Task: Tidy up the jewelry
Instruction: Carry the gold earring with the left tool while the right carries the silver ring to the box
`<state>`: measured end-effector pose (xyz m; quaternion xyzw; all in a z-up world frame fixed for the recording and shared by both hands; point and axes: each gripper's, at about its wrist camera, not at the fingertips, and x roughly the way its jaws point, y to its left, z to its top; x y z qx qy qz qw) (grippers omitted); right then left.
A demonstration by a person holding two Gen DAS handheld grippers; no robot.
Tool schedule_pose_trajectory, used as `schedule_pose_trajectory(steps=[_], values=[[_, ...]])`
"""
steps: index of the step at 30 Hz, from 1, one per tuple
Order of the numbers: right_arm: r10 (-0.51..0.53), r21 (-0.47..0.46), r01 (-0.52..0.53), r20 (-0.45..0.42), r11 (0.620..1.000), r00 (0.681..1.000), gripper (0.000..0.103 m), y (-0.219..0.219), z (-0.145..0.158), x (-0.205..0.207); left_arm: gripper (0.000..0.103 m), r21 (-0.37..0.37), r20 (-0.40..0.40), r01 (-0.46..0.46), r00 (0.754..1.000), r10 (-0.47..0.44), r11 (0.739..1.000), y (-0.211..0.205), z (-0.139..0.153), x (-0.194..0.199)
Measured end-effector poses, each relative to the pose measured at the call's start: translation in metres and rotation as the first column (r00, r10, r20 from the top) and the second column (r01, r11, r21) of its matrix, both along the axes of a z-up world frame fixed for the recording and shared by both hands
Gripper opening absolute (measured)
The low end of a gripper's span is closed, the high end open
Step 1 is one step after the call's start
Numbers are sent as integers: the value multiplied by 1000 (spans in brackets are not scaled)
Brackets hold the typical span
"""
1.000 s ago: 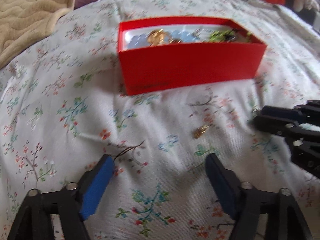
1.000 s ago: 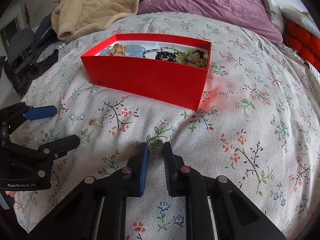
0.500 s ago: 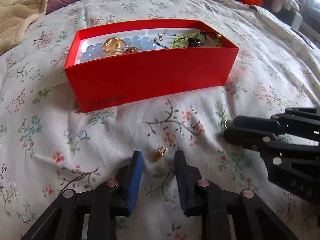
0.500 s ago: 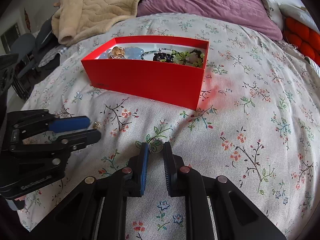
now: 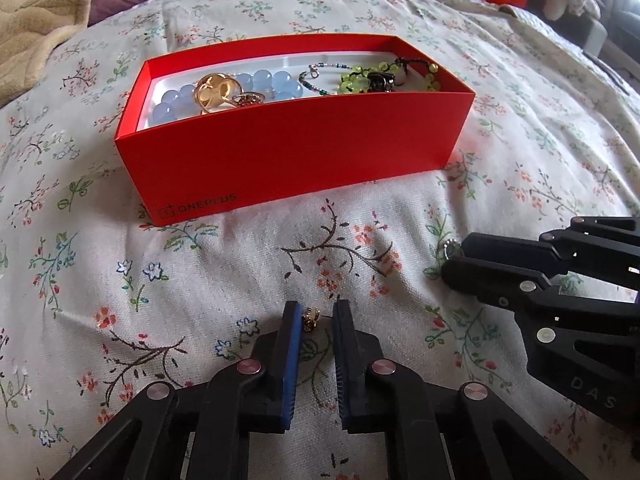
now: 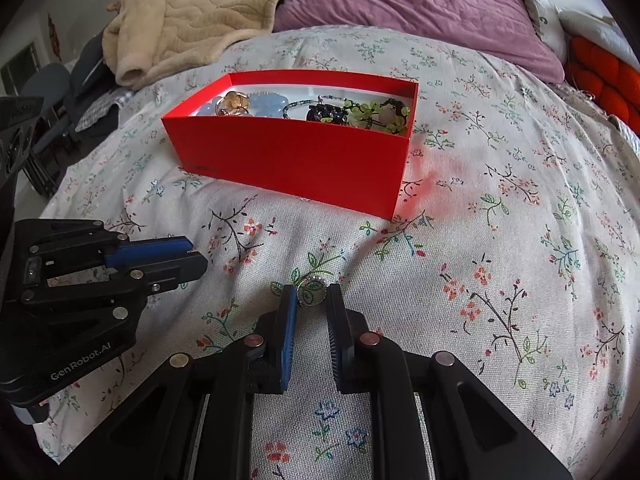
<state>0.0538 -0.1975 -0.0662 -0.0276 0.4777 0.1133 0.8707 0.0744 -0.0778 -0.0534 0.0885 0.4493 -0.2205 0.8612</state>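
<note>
Gold glints between the pads of your left hand-held gripper (image 5: 316, 314): a small gold earring (image 5: 311, 319) on the floral bedspread (image 5: 200, 280), touching one pad, not yet clamped. Your right hand-held gripper (image 6: 313, 294) likewise brackets a silver ring (image 6: 311, 286), its fingers narrowly parted. Both pieces lie near the red box (image 6: 296, 160) of beads.

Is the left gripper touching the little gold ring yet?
Cannot tell. In the left wrist view the gold ring sits between the left gripper fingers, hard against the left pad.
</note>
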Motion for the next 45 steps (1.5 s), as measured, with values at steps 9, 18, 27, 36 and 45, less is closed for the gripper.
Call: schedule_pose_trajectory(steps=[9,18,27,36,45], values=[[1,-60,0,11,998,1000,16,9,3,-3,10,7,-4,-24,1000,24,1000,9,5,2],[-17,-85,17,7,996,1000,16,13,10,-3,10,-15,-9,-54,999,53,998,19,17,5],[-12,-94,16,43,995,999,16,18,41,3,10,-77,4,-79,997,79,994,32,41,13],[-39,-27,41,88,999,995,16,15,86,28,10,-169,9,-126,992,130,977,48,63,33],[-76,15,76,54,997,996,16,11,93,66,10,-210,34,-107,993,117,972,30,81,61]])
